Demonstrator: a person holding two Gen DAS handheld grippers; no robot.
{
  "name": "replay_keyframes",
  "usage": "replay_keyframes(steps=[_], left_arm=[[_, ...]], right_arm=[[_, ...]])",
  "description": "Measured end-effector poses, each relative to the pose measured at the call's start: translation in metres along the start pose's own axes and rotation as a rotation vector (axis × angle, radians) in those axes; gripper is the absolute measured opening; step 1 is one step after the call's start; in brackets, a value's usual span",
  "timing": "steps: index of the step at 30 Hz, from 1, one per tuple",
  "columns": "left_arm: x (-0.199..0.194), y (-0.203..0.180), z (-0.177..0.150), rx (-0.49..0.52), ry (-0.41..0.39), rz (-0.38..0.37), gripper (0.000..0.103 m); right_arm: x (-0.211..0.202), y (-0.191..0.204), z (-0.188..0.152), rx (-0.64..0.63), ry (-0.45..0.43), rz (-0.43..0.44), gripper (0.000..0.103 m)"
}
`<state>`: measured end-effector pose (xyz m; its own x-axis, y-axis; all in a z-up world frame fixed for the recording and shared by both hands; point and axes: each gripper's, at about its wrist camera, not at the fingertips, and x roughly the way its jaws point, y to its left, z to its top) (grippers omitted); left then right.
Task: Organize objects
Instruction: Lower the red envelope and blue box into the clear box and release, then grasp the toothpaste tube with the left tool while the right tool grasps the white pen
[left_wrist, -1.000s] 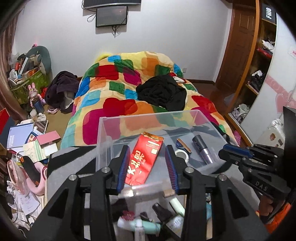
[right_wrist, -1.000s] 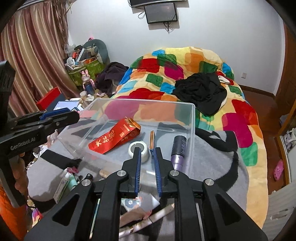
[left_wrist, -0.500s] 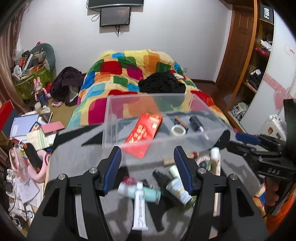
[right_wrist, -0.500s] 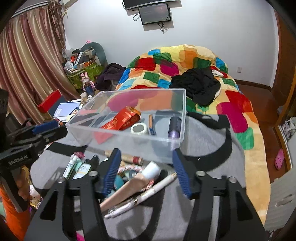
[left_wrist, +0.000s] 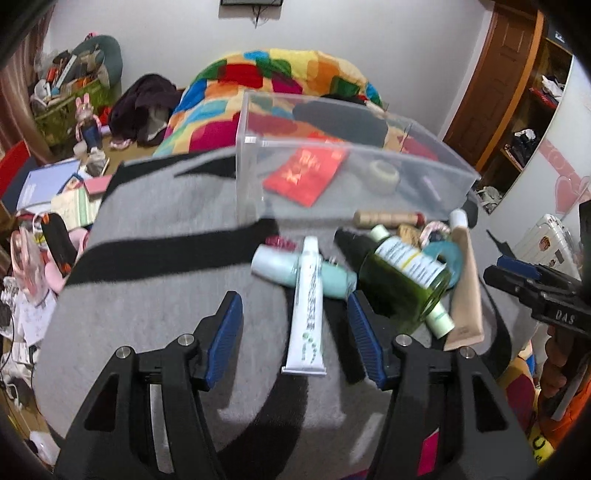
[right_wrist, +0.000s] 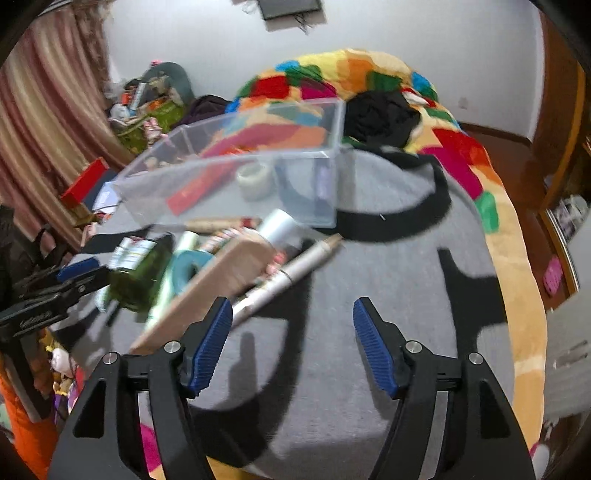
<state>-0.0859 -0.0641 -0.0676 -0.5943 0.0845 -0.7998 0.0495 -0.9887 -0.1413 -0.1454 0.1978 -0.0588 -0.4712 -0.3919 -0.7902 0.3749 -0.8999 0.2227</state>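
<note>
Your left gripper is spread wide and holds nothing; the white tube lies lengthwise between its blue pads, crimped end toward you, cap end resting across a pale blue bottle. That looks like the piece to take next. Close across the tube's flat body rather than near the cap, so you don't drag the bottle underneath, and keep your right-hand pad off the green bottle just beside it, which looks ready to roll.

Your right gripper is also spread and empty, hovering over bare grey blanket. The beige tube and a slim silver pen-like stick sit ahead and to its left.

The clear bin stands straight ahead beyond the pile, already holding a red packet and a roll of tape. Lift clear of its near wall before moving forward. Open blanket lies to your left; to your right the other gripper is close, so rise straight up.
</note>
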Motion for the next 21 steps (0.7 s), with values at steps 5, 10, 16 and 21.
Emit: replay_keyframes(steps=[5, 10, 16, 21], left_arm=[[0.007, -0.003, -0.003, -0.003, -0.003, 0.01, 0.059], [0.011, -0.01, -0.004, 0.007, -0.019, 0.036, 0.049], [0.008, -0.01, -0.009, 0.017, -0.031, 0.046, 0.024], [0.001, -0.001, -0.015, -0.006, -0.04, 0.026, 0.018]], right_arm=[[0.017, 0.008, 0.006, 0.025, 0.042, 0.022, 0.065], [0.024, 0.021, 0.005, -0.023, 0.026, -0.05, 0.07], [0.016, 0.014, 0.0, -0.056, 0.022, -0.068, 0.046], [0.007, 0.001, -0.005, -0.052, 0.017, -0.081, 0.022]])
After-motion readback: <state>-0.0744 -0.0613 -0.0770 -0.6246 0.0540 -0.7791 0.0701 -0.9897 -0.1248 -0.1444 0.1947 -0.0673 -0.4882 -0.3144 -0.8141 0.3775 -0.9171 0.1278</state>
